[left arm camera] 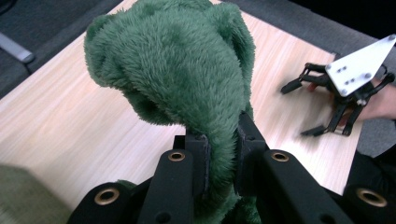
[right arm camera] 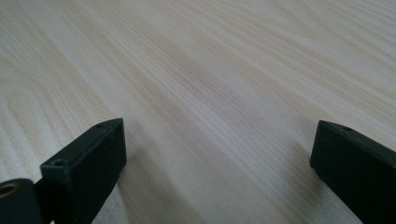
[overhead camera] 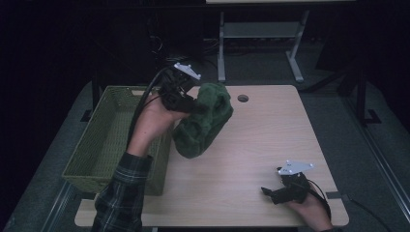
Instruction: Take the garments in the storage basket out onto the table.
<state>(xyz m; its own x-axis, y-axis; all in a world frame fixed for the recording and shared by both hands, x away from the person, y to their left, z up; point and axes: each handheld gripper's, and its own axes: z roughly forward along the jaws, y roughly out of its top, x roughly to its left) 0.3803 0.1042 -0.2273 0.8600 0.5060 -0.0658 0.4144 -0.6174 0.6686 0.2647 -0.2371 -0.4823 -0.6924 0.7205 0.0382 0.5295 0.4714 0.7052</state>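
The left gripper [left arm camera: 219,158] squeezes a fuzzy green cloth [left arm camera: 187,70] beside the basket [overhead camera: 109,140]. The right gripper [right arm camera: 219,158] rests wide open on the table [right arm camera: 210,70].

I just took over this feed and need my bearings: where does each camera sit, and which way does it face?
High view: above the person's side, looking forward and down on the table and green basket; both forearms and hands show.
Left gripper view: rides the left gripper, looking along its fingers clamped on the green plush cloth.
Right gripper view: rides the right gripper, low over bare wood, fingers wide apart.
Shared: the high and left gripper views both show the cloth and the right gripper.
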